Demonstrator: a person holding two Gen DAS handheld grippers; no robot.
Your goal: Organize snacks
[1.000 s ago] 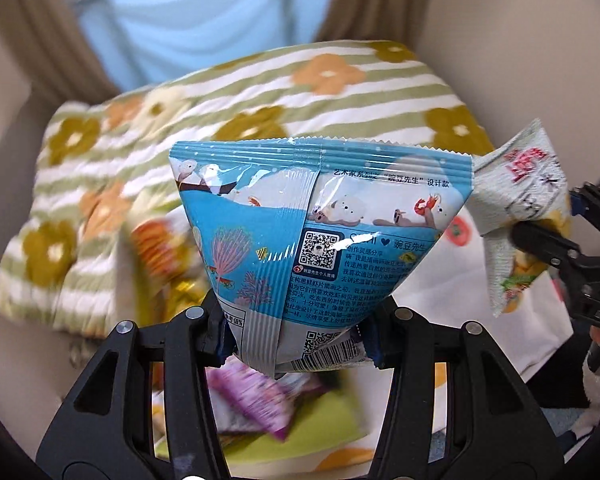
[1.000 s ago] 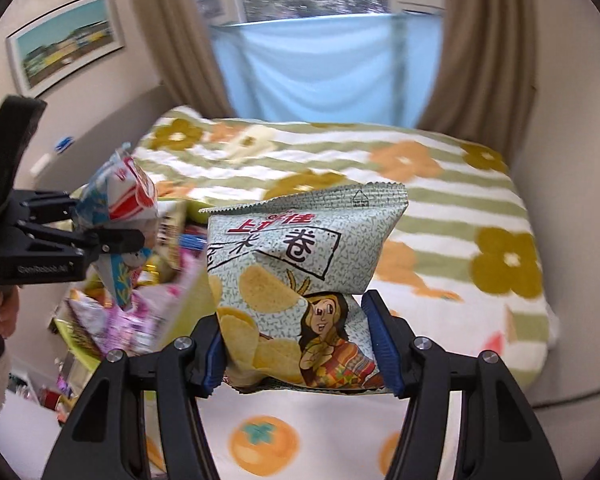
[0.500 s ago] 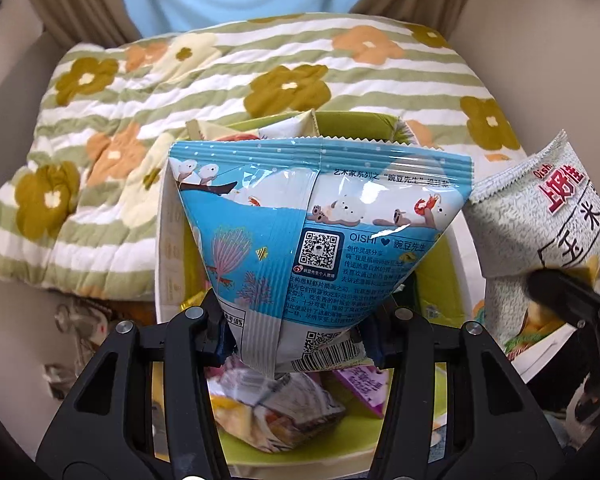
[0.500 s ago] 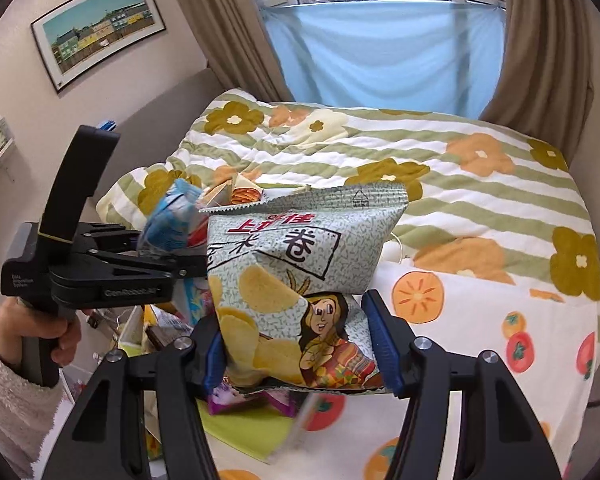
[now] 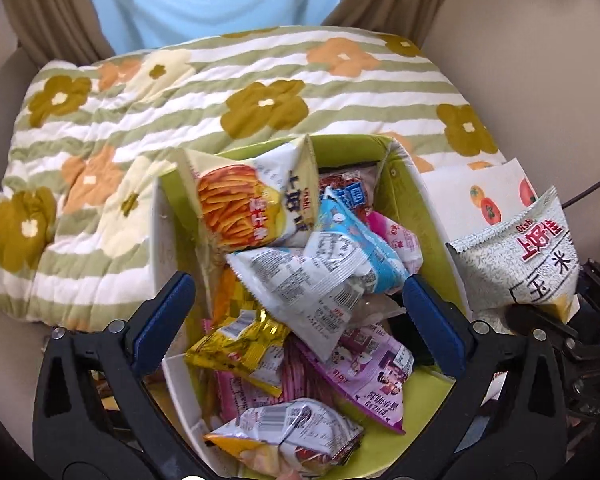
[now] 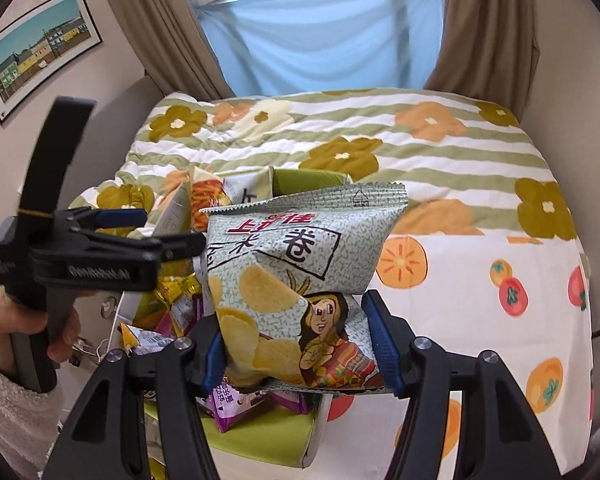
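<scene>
My left gripper hangs over a green box full of snack bags. Its jaws are opening and stand wide apart, with nothing pressed between them. The blue snack bag lies loose on the pile in the box, below the fingers. My right gripper is shut on a grey-green chip bag, upright just right of the box. That chip bag also shows at the right edge of the left wrist view. The left gripper appears side-on at the left of the right wrist view, over the box.
The box sits on a bed with a green-striped flower quilt and a white persimmon-print cloth. A hand in a fluffy white sleeve holds the left gripper. Curtains and a blue sheet hang behind; a framed picture is on the left wall.
The left jaws have sprung open and the blue bag has dropped onto the pile in the box. Both grippers came in over the box, then held still.
</scene>
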